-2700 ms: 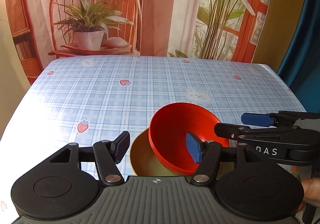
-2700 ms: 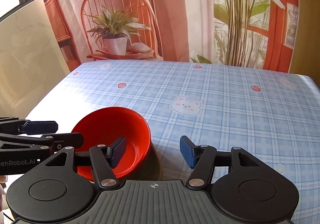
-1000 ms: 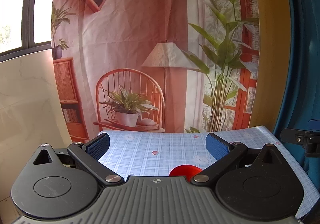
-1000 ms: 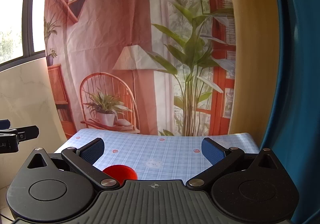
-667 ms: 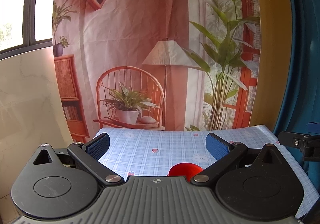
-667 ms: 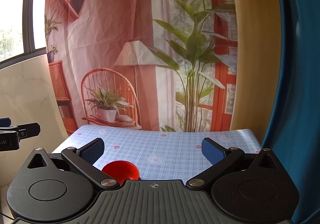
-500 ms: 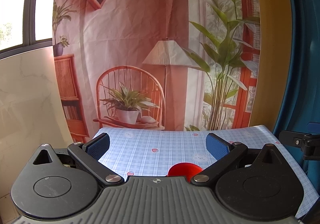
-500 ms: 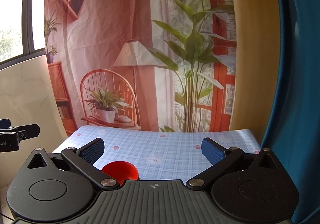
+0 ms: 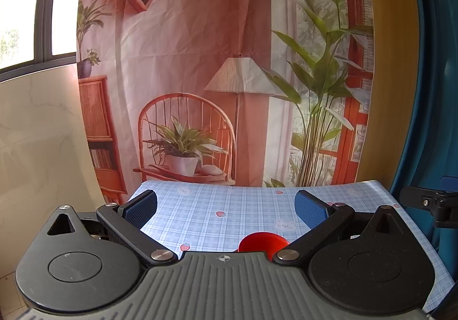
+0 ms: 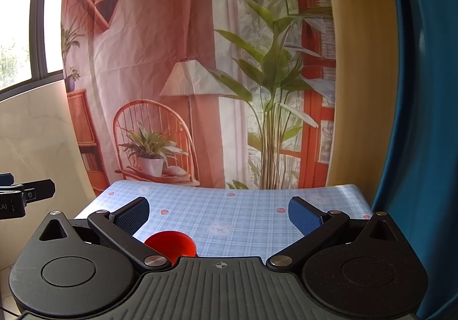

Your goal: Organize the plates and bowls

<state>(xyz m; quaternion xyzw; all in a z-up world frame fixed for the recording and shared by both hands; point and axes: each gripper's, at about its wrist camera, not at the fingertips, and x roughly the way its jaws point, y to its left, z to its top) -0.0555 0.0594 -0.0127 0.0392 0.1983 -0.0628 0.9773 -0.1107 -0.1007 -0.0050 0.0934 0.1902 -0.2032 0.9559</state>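
Both grippers hang wide open, gripping nothing: left gripper (image 9: 226,207) has the round red plastic bowl (image 9: 263,240) lower right of centre; right gripper (image 10: 219,212) sees it lower left.

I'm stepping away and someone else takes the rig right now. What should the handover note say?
Left tongs: open, empty, held above the near edge of the table.
Right tongs: open, empty, likewise raised.
Red bowls: on the blue checked tablecloth near the front edge, partly hidden by the grippers; nothing touches them.
Done: bowls appear set down and released; no other dishes in view.
Left: confirm the stack is tidy below the cameras; little else visible to do.
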